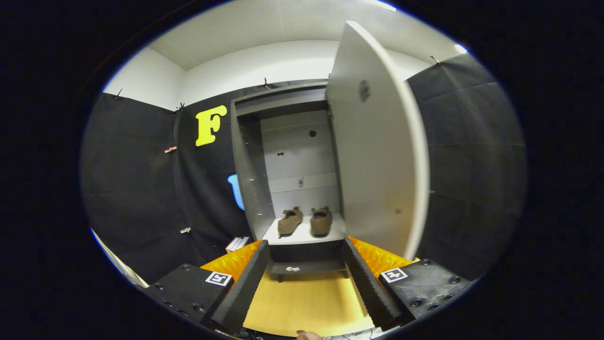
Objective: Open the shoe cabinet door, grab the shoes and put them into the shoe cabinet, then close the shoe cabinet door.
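Observation:
A tall grey shoe cabinet [250,189] stands ahead of me with its door [377,160] swung wide open to the right. Two brown shoes [306,221] sit side by side on the cabinet's lower shelf [302,236], toes pointing inward. My gripper [306,278] is open, held back from the cabinet above the floor, with nothing between its fingers [245,288]. The shoes lie beyond the fingertips, well out of reach. A small white item [292,269] lies on the low ledge under the shelf.
Black cloth walls enclose the booth on the left and right. A yellow-tan floor [306,302] stretches between my fingers and the cabinet. Something white [238,244] leans at the cabinet's left foot. The open door's edge juts toward me on the right.

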The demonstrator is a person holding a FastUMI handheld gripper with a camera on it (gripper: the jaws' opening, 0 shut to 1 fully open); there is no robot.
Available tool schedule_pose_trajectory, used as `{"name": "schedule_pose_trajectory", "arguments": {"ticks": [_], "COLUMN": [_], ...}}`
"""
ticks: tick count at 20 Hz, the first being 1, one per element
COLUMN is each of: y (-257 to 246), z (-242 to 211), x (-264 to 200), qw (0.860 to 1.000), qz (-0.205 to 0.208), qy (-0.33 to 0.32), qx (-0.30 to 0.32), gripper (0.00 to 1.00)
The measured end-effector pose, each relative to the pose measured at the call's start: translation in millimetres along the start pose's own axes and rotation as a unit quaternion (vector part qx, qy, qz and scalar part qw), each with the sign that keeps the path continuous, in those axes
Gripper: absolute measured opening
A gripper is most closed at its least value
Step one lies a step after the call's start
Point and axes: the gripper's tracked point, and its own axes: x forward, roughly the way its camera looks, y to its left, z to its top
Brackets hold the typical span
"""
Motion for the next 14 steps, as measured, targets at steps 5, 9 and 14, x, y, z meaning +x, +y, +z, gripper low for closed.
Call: {"name": "schedule_pose_trajectory", "arguments": {"ticks": [5, 9, 14], "y": [-89, -140, -160], "z": [-6, -11, -22], "x": [-22, -6, 37], "qw": [0.998, 0.999, 1.000], "qz": [-0.056, -0.047, 0.001], "qy": [-0.004, -0.004, 0.023], "qx": [-0.007, -0.019, -0.020], "gripper": [0.98, 0.98, 0.98]}}
